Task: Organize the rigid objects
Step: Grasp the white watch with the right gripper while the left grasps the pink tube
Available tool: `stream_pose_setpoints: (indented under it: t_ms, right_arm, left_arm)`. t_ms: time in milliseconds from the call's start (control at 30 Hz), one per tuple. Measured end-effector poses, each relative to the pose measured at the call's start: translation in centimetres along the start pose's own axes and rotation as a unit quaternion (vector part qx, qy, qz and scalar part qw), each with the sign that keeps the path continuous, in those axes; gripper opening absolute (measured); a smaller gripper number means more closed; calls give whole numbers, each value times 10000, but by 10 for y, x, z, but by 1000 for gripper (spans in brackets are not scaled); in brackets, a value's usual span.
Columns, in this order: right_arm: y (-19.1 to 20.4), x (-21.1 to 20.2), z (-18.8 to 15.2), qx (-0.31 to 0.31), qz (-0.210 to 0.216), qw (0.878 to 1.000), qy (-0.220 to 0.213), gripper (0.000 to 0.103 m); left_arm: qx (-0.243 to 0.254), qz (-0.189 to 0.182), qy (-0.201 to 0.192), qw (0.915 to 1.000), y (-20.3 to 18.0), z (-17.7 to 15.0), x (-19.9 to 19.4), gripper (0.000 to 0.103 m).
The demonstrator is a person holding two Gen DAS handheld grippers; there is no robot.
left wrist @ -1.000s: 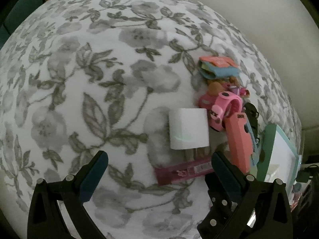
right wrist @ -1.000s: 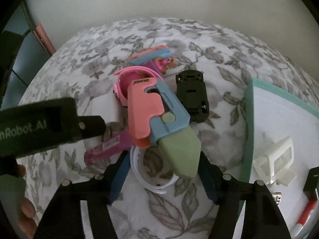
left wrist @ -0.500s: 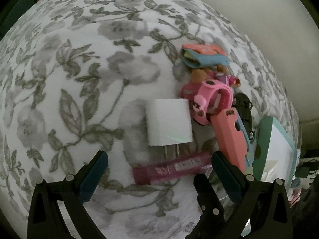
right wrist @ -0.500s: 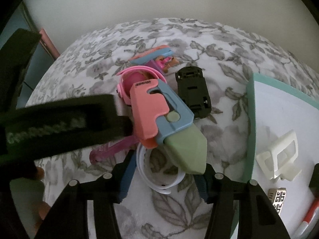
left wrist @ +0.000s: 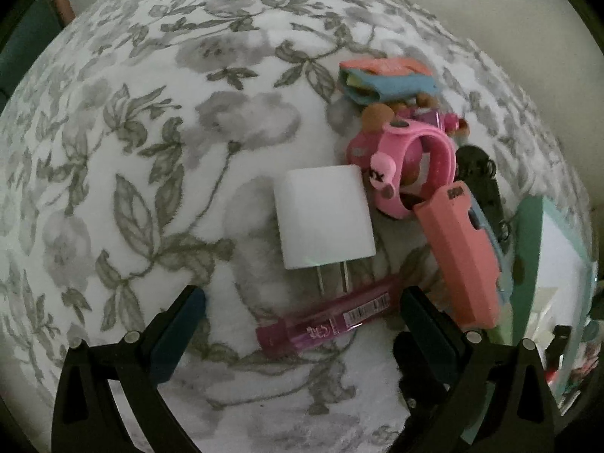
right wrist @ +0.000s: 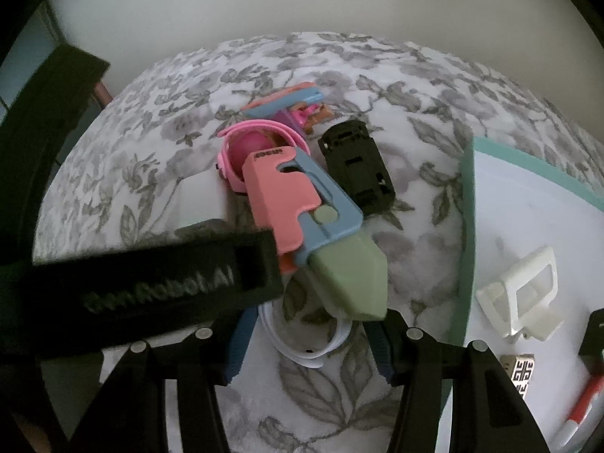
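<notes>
In the left wrist view the left gripper [left wrist: 302, 315] hangs over a bed [left wrist: 158, 143] covered in a grey flower print, its fingers [left wrist: 177, 328] spread wide and holding nothing. Between the fingers lies a purple tube [left wrist: 324, 326], slanting up to the right. Just beyond it sits a white plug [left wrist: 324, 217] with its two metal prongs pointing back toward the tube. To the right of the plug is a pink watch [left wrist: 407, 166], its band curled in a loop and touching the plug's far corner. Behind the watch lies a folded piece in blue and orange [left wrist: 385, 81]. Further right a salmon toy knife [left wrist: 458, 253] runs along the edge of a teal-rimmed tray [left wrist: 528, 249].

In the right wrist view the black body of the left gripper [right wrist: 151, 287] crosses the left half of the picture. The right gripper [right wrist: 307, 339] has its fingers [right wrist: 239, 347] apart and empty, set on either side of a white loop [right wrist: 302, 355] that lies on the bed. The green tip of the toy knife [right wrist: 302, 204] overlaps that loop. Right of the knife is a black toy car [right wrist: 356, 166], resting just beside it. On the tray [right wrist: 468, 234] at the far right sits a white plastic frame [right wrist: 524, 294].
</notes>
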State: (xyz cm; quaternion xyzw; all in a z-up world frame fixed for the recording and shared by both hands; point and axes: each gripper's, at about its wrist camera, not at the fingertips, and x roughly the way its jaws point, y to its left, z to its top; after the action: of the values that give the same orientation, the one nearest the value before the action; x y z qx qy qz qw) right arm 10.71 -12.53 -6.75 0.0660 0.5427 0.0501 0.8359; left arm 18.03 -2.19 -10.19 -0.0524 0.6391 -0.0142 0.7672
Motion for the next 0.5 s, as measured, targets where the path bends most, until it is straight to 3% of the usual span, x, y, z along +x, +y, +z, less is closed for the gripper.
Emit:
stream_pose_setpoints:
  t_ms: [267,500]
  right_arm:
    - [-7,-5,-5,132,-31,9999,52,57]
    - [-9,-7,-9,132,-100,9998,88,57]
  left_arm:
    - [239,430,-127,9987,-22,-3,12,103]
    - [91,84,-124,9998,-14,-2,12,103]
